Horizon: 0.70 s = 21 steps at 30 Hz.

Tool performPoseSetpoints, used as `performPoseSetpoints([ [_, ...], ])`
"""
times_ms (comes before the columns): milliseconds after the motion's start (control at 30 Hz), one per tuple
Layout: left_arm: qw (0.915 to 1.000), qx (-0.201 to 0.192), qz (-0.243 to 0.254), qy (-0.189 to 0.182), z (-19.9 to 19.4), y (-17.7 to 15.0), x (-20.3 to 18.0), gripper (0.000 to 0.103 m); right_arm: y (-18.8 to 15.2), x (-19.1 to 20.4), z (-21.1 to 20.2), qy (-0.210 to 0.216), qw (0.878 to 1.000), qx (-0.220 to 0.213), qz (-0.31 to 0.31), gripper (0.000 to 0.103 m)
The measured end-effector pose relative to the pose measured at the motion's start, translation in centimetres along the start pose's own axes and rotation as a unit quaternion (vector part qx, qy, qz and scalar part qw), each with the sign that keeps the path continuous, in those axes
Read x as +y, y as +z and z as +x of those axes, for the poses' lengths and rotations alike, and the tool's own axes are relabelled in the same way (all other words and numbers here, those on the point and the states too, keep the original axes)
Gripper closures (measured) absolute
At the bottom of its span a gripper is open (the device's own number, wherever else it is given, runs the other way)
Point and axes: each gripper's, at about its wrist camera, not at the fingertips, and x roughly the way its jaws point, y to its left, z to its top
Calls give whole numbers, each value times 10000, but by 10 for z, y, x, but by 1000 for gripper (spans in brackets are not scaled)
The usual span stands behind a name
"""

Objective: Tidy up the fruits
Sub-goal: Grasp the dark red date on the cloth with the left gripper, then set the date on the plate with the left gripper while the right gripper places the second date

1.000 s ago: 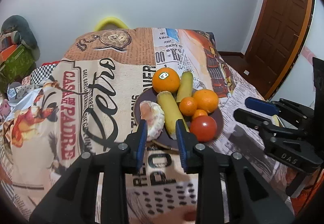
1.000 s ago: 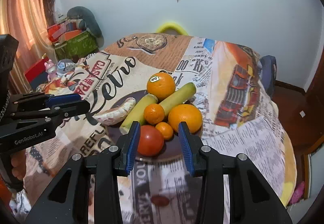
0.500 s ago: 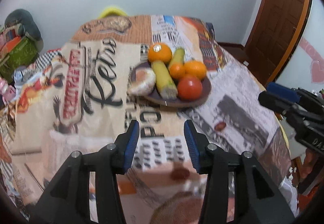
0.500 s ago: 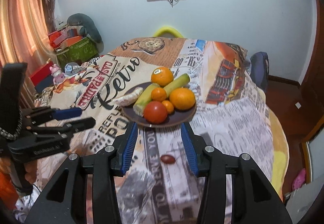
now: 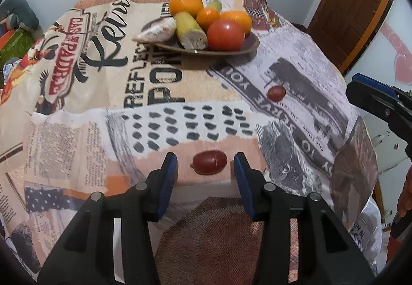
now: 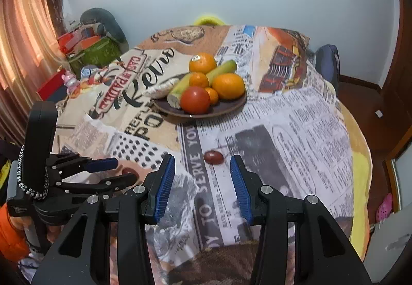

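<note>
A dark plate (image 5: 239,49) (image 6: 231,104) on the printed tablecloth holds oranges (image 5: 186,3), a tomato (image 5: 225,34), two green-yellow stalks (image 5: 189,27) and a pale root (image 5: 158,30). Two dark red grapes lie loose on the cloth. My left gripper (image 5: 205,165) is open, its blue pads on either side of the near grape (image 5: 209,162), low over the cloth. My right gripper (image 6: 203,165) is open and empty, with the other grape (image 6: 213,157) (image 5: 276,93) just ahead between its fingers. The left gripper also shows in the right wrist view (image 6: 113,170).
The round table's edge (image 6: 360,169) drops off at the right. A brown door (image 5: 360,1) stands beyond. Boxes and toys (image 6: 87,48) pile up at the far left by a curtain. A blue chair (image 6: 327,63) sits behind the table.
Both grippers pulled back from the plate toward the table's near edge and opened wider. The left one dropped low around a grape; the right one now faces the other grape.
</note>
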Motion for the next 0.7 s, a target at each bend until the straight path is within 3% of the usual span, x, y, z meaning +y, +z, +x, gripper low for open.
performPoseSetpoints([
  [67,10000,32,5,-59,4,-2,0,74,-3,-2,4,2,10000,57,33,62],
  [700,9994,-346,-92,-4,-7,23,24,75,-3,-14,74,175,9976,661,105,62],
])
